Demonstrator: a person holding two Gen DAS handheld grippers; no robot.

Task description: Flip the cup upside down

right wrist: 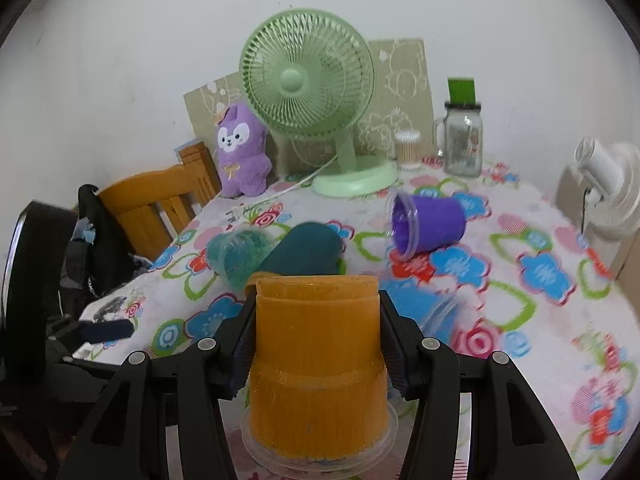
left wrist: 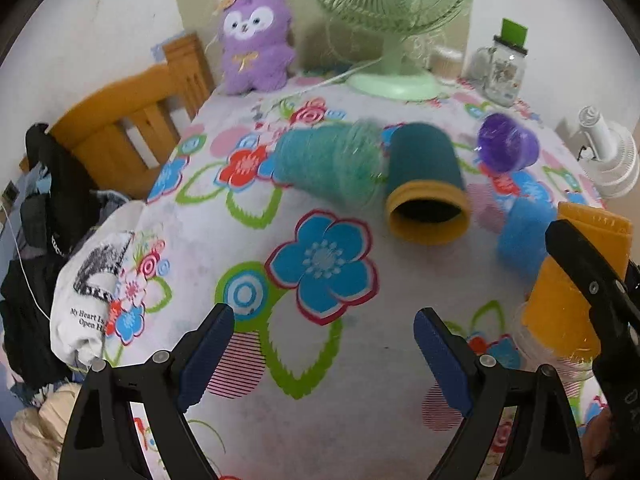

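Note:
An orange cup [right wrist: 316, 364] stands upside down, its clear rim on the floral tablecloth [right wrist: 520, 320]. My right gripper [right wrist: 316, 344] is shut on its sides. The same cup shows at the right edge of the left wrist view [left wrist: 560, 312], with the right gripper's black arm in front of it. My left gripper [left wrist: 324, 356] is open and empty above the cloth. On their sides lie a dark teal cup with a yellow rim [left wrist: 426, 184], a light teal cup [left wrist: 328, 164], a purple cup [left wrist: 506, 144] and a blue cup [left wrist: 522, 236].
A green desk fan [right wrist: 308, 88], a purple plush toy [right wrist: 240, 152], a glass jar with a green lid [right wrist: 462, 136] and a cotton-swab tub [right wrist: 408, 148] stand at the back. A white fan [right wrist: 608, 188] is at right. Wooden chairs [left wrist: 120, 128] with clothes are at left.

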